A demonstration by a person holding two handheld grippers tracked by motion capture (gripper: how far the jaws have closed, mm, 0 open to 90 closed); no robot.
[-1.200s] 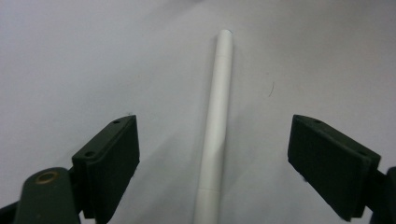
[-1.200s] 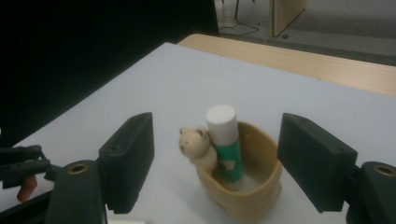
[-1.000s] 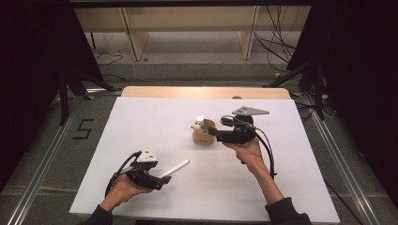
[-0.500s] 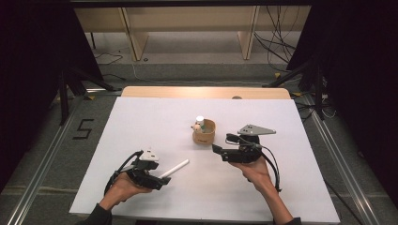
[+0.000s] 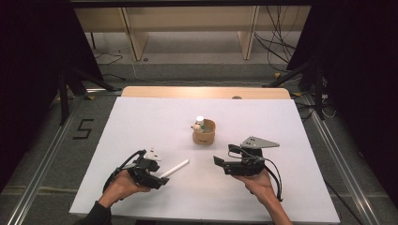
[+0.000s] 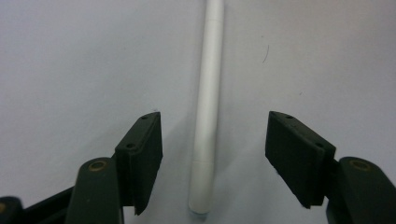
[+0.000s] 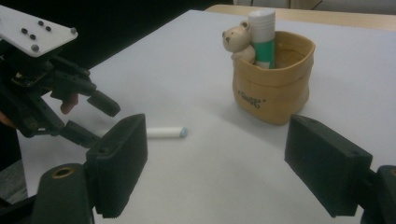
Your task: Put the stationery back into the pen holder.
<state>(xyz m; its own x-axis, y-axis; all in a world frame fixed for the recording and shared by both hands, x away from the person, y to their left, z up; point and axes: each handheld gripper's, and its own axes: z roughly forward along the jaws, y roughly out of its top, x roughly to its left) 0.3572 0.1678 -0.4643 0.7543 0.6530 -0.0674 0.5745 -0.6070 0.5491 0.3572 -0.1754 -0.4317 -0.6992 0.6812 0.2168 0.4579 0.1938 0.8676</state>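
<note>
pen: a thin white pen [image 6: 206, 98] lies flat on the white table [image 5: 141, 122], near the front edge on my left side. Straight, round body, one seam near the butt end, one near the far tip.
where vs pouch: well apart from the tan pouch [image 5: 204, 132], which stands upright mid table w/ a white-green glue stick [image 7: 261, 37] and a small bear figure [image 7: 239, 41] at its rim.
left gripper: my left gripper [image 5: 157, 180] sits low over the butt end of the pen; pen runs between the jaws, approx in the middle.
left jaws: apart, and they have just been closing in on the pen. Pads [image 6: 142, 158] do not touch it yet, gap shows on both sides.
right gripper: my right gripper [image 5: 219, 162] hovers near the table, in front of the pouch, pointing toward my left side.
right jaws: wide apart, have just been opening more, nothing between them.
weight: I judge it very light.
stiffness: looks hard plastic, stiff, should not bend under the pads.
slip: smooth round barrel, so I think it can roll or twist out if I pinch off-centre.
fragile: prob. not, but the cap part maybe pulls off.
where to hold: across the barrel, just past the butt seam, pads square on both sides.
</note>
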